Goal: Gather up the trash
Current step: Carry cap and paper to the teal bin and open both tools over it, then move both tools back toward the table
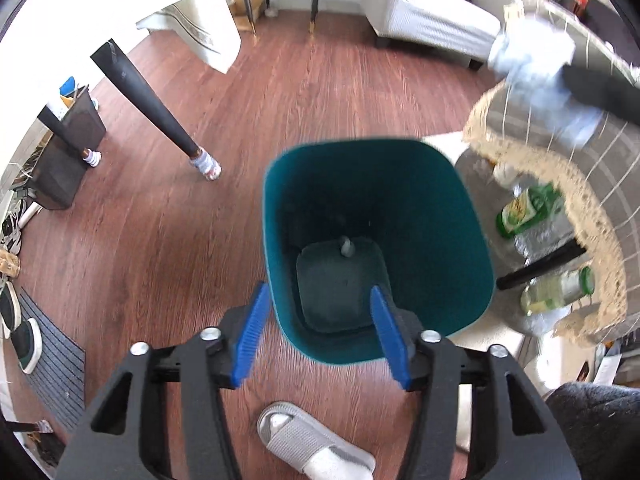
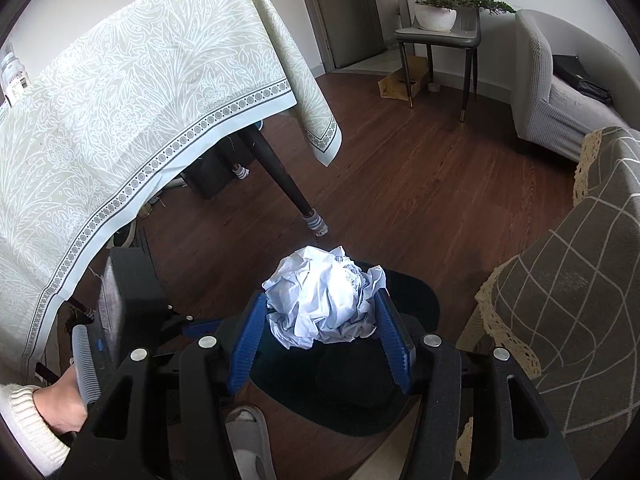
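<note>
A teal trash bin (image 1: 376, 240) stands on the wood floor, with a small grey object (image 1: 346, 246) lying at its bottom. My left gripper (image 1: 320, 334) is open and empty, its blue fingers astride the bin's near rim. My right gripper (image 2: 320, 332) is shut on a crumpled ball of white paper (image 2: 324, 300) and holds it above the bin (image 2: 412, 312). In the left wrist view the same paper (image 1: 536, 68) shows blurred at the upper right, above a side table.
A low side table (image 1: 568, 152) with a grey checked, lace-edged cloth stands right of the bin; bottles (image 1: 532, 212) lie beneath it. A dining table (image 2: 120, 120) with a pale cloth and a dark leg (image 2: 280, 172) stands left. A grey slipper (image 1: 316, 444) is near the bin.
</note>
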